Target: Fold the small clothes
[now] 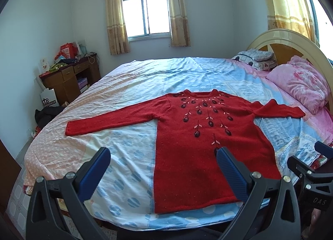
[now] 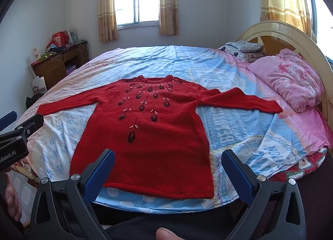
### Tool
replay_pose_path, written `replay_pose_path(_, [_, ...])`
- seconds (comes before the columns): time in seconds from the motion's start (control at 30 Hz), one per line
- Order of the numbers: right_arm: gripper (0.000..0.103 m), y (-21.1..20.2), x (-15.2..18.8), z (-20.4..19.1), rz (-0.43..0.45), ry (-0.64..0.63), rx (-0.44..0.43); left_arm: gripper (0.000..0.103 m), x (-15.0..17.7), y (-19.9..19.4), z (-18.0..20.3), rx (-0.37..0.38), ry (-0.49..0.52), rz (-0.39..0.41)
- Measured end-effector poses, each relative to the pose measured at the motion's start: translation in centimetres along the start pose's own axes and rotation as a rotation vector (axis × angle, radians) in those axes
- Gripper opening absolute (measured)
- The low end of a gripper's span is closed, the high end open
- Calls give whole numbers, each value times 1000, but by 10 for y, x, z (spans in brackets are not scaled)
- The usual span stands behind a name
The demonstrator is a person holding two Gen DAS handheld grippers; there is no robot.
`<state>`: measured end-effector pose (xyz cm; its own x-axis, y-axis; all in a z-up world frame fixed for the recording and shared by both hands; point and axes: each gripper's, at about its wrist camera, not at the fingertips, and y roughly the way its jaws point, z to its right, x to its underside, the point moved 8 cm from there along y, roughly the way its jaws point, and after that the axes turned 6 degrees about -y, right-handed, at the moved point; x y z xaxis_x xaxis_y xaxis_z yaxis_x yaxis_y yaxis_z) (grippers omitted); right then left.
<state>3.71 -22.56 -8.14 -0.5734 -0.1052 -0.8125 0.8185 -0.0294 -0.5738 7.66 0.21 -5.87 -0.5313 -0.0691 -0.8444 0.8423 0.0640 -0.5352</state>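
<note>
Nearest to me, my left gripper (image 1: 163, 156) hangs above the foot edge of the bed (image 1: 129, 169) with its blue pads spread wide and nothing between them. My right gripper (image 2: 167, 157) sits beside it, equally wide apart and empty, over the hem of the red sweater (image 2: 145, 131). From the right wrist view I can see part of the left gripper at the left edge; from the left wrist view the right gripper shows at the right edge.

The red sweater lies flat and face up on the bedsheet, hem toward me, neckline away, both sleeves stretched out to the sides. Dark embroidered flowers run down its chest. Neither gripper touches it.

Further right, a pink quilt (image 2: 289, 79) is bundled against the headboard (image 2: 278, 30), just beyond the right sleeve's cuff. Far left stands a wooden desk (image 1: 68, 77) piled with clutter, and a curtained window (image 1: 145, 15) fills the back wall.
</note>
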Motion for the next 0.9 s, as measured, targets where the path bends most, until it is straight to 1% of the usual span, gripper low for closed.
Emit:
replay_pose_path(0.07, [102,2,-2,0,17,-3,-37,103,-5,5,3,6,21,11])
replay_pose_path(0.1, [102,4,-3,1,25,-10,-55,103,-8,9,4,-6,36,20])
replay_pose_path(0.13, [102,7,-4,4,28,-18,-52,103,-10,14,5,-20,50,27])
replay_pose_path(0.27, [102,29,-8,28,24,-21,11,103,-19,40,15,-34,113,14])
replay_pose_path(0.4, [102,61,-5,62,-19,41,27,103,-22,65,32,-22,162,6])
replay_pose_path(0.47, [102,73,-3,76,-34,62,41,103,-22,81,42,-14,184,-13])
replay_pose_path(0.67, [101,118,1,126,-92,123,72,103,-23,120,63,10,188,-37])
replay_pose_path(0.7, [100,125,1,135,-101,130,82,103,-24,128,66,11,183,-42])
replay_pose_path(0.77, [93,144,1,158,-127,166,81,103,-27,140,71,24,178,-33])
replay_pose_path(0.83, [81,160,1,179,-146,211,67,103,-29,155,75,-7,184,-29])
replay_pose_path(0.9, [79,178,0,211,-168,263,96,103,-28,170,76,-19,169,-43])
